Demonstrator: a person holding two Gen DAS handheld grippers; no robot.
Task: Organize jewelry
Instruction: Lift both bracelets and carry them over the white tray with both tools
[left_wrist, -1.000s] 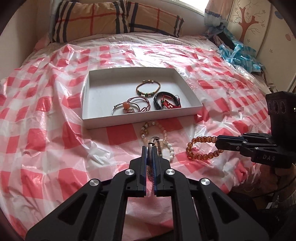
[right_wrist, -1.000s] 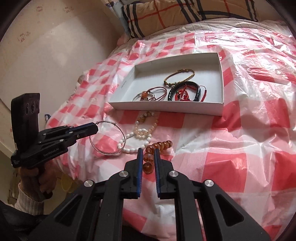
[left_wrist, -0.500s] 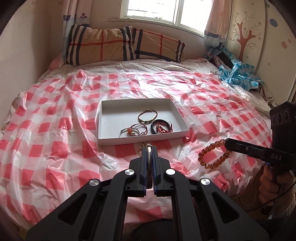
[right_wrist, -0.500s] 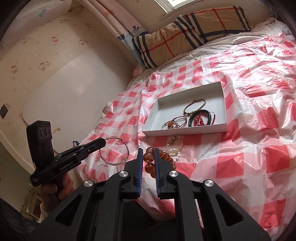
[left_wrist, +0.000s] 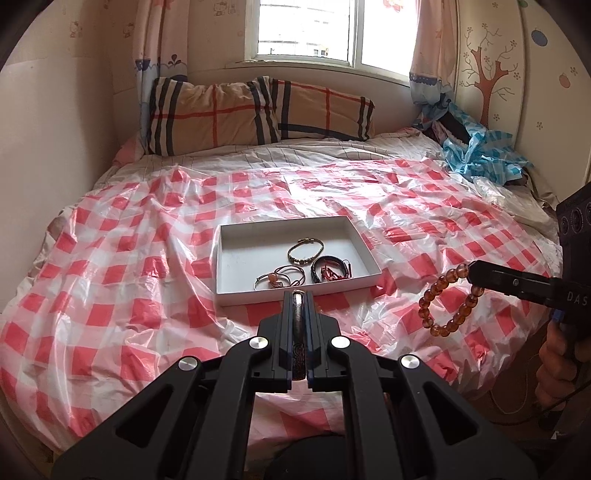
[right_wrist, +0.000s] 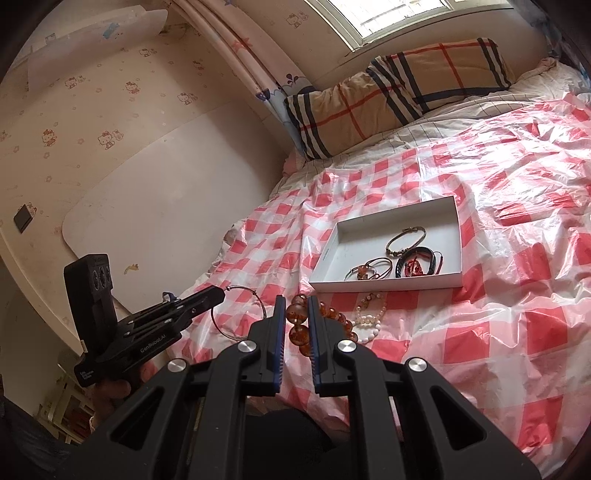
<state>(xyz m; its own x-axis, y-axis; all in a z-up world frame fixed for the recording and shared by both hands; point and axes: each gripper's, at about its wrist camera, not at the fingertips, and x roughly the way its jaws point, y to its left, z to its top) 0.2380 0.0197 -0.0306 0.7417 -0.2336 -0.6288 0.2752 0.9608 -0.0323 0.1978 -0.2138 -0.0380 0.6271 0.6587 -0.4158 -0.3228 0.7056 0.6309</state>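
A white tray (left_wrist: 236, 291) lies on the checked bed cover and holds several bracelets (left_wrist: 306, 251); it also shows in the right wrist view (right_wrist: 384, 284). My left gripper (left_wrist: 298, 295) is shut on a thin silver bangle (right_wrist: 236, 314), held in the air in front of the tray. My right gripper (right_wrist: 296, 301) is shut on an amber bead bracelet (left_wrist: 447, 299), which hangs off to the right of the tray. A white and pink bead bracelet (right_wrist: 369, 314) lies on the cover just in front of the tray.
Plaid pillows (left_wrist: 258, 110) lie at the head of the bed under the window. A blue plastic bundle (left_wrist: 476, 147) sits at the far right. The wall (right_wrist: 110, 166) runs close along the left side of the bed.
Both grippers have lifted up and pulled back from the cover, each carrying its piece. The tray now looks smaller and farther away.
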